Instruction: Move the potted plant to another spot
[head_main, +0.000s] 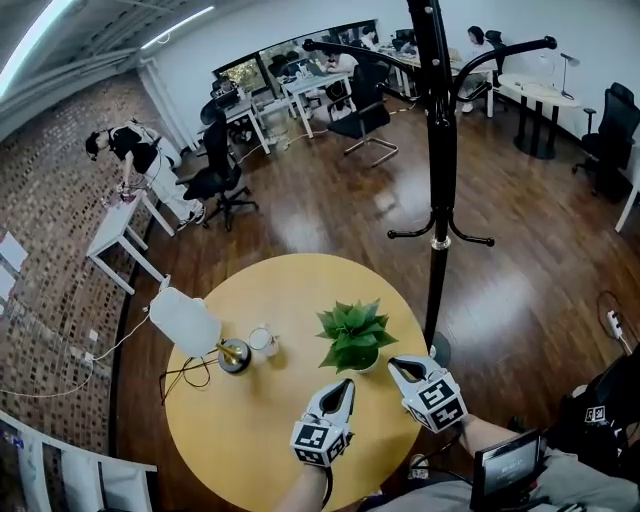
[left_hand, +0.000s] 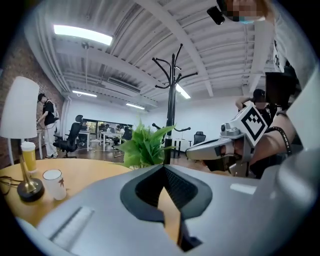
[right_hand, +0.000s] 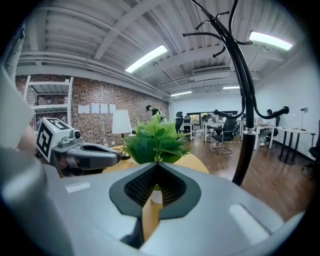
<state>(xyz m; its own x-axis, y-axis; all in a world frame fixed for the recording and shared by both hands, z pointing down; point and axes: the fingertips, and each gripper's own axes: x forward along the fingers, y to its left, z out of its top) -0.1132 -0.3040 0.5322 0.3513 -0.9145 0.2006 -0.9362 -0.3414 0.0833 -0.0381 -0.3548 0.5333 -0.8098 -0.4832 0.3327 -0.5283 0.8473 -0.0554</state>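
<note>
The potted plant (head_main: 352, 335), green leaves in a small white pot, stands on the round yellow table (head_main: 250, 430) near its right edge. My left gripper (head_main: 346, 383) hovers just in front of the pot, its tips close to the leaves, jaws shut with nothing between them. My right gripper (head_main: 393, 365) hangs at the pot's right side, also shut and empty. In the left gripper view the plant (left_hand: 145, 145) rises beyond the closed jaws (left_hand: 164, 168), with the right gripper (left_hand: 215, 150) beside it. The right gripper view shows the plant (right_hand: 156, 140) straight ahead of its tips (right_hand: 157, 165).
A desk lamp (head_main: 188, 322) with a white shade and brass base stands at the table's left, with a small glass cup (head_main: 263, 340) beside it. A black coat rack (head_main: 440, 200) rises from the floor close behind the table's right side. Desks and office chairs fill the room beyond.
</note>
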